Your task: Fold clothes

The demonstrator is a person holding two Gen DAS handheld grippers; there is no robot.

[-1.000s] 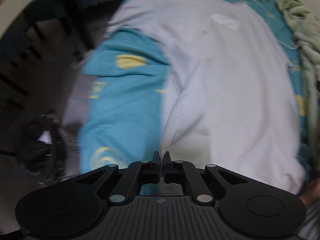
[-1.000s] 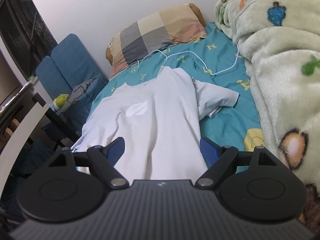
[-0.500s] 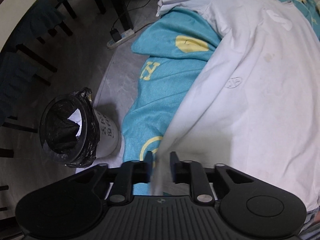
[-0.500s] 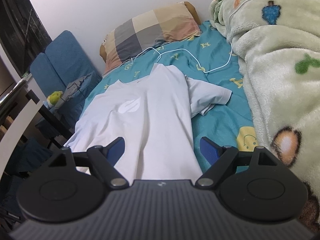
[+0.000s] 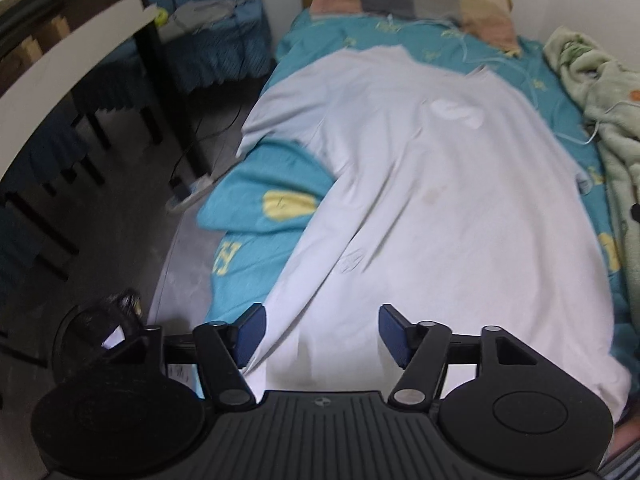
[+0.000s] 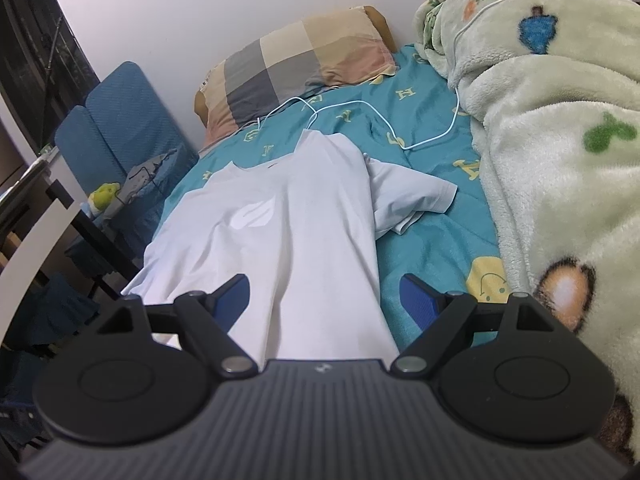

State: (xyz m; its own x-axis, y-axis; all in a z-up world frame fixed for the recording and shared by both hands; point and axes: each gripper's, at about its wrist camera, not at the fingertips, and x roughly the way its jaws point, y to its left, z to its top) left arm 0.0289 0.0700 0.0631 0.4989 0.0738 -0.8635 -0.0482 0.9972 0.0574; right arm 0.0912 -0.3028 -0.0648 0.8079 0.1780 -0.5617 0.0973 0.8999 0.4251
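White T-shirt lies spread flat on the teal bedsheet, filling the middle of the left wrist view; collar end toward the top of the frame, hem at the bottom. Pale logo on the chest, upper centre. One sleeve hangs off the bed's left edge, upper left of the cloth.

Left gripper, bottom centre: jaws opening, blue pads apart. The shirt's hem lies beneath and between them, but the pads do not press on it; released. View is somewhat blurred.

Right gripper, bottom centre of its own view: jaws wide, nothing clamped. The lower part of the T-shirt sits between and below the pads, untouched as far as can be seen. The shirt's other sleeve lies crumpled at centre right on the sheet.

Surroundings:
- Checked pillow at the head of the bed, upper centre.
- White cable looping across the sheet below the pillow.
- Pale green fleece blanket heaped along the right side.
- Blue chair, upper left.
- Dark bin on the floor, lower left of the left wrist view.
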